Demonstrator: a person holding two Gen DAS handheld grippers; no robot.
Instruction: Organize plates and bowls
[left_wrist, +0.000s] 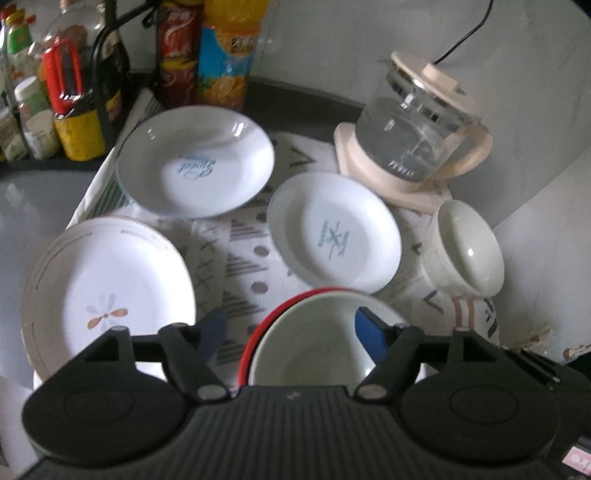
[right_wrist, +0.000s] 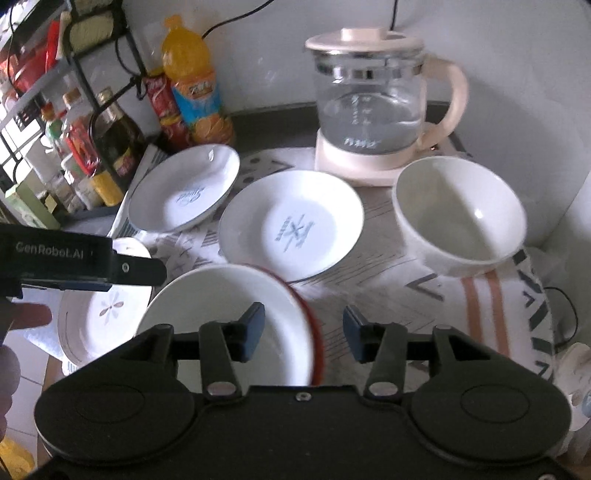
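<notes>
Nothing looks sorted yet: 3 plates and 2 bowls lie spread singly over the patterned cloth, none stacked on another. The flower plate sits at the near left, the script plate at the far left near the bottles, and the cross-marked plate in the middle, just in front of the glass kettle. The white bowl stands at the right beside the kettle's base, and the red-rimmed bowl sits nearest the person. The left gripper is spread wide with nothing held; its blue pads stand on either side of the red-rimmed bowl, though whether they touch it I cannot tell. The right gripper is also wide open and empty, its left pad hanging over that bowl's interior and its right pad over bare cloth (the frames are a little blurred here). By my reading the task is at its very start: all 5 pieces remain to be gathered, presumably plates piled together and bowls nested, with the red-rimmed bowl the likely first pick.
</notes>
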